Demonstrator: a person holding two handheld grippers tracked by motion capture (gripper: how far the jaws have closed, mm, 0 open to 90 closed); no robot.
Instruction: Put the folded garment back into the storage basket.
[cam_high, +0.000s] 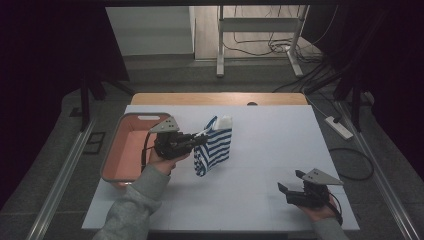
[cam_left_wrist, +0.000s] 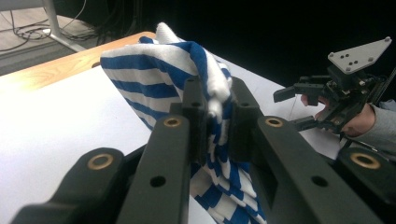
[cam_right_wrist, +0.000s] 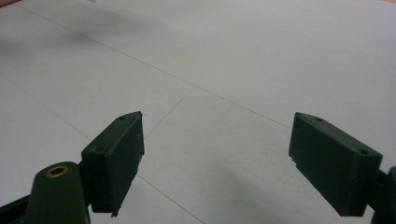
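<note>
- The blue-and-white striped cloth (cam_high: 214, 147) hangs above the white table cover (cam_high: 260, 200), just right of the pink tray (cam_high: 131, 150), its lower edge at or near the cover.
- Your left gripper (cam_high: 199, 139) has its jaws clamped on the cloth's upper fold; in the left gripper view the fabric bunches between the pads (cam_left_wrist: 217, 116).
- The tray sits at the cover's left edge, beside your left hand.
- Your right gripper (cam_high: 291, 181) rests low on the cover, well to the right of the tray, jaws wide apart with nothing between them.

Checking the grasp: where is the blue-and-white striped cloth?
In the high view, the blue-and-white striped cloth hangs left of centre, pinched by the left claw, beside the pink tray.
</note>
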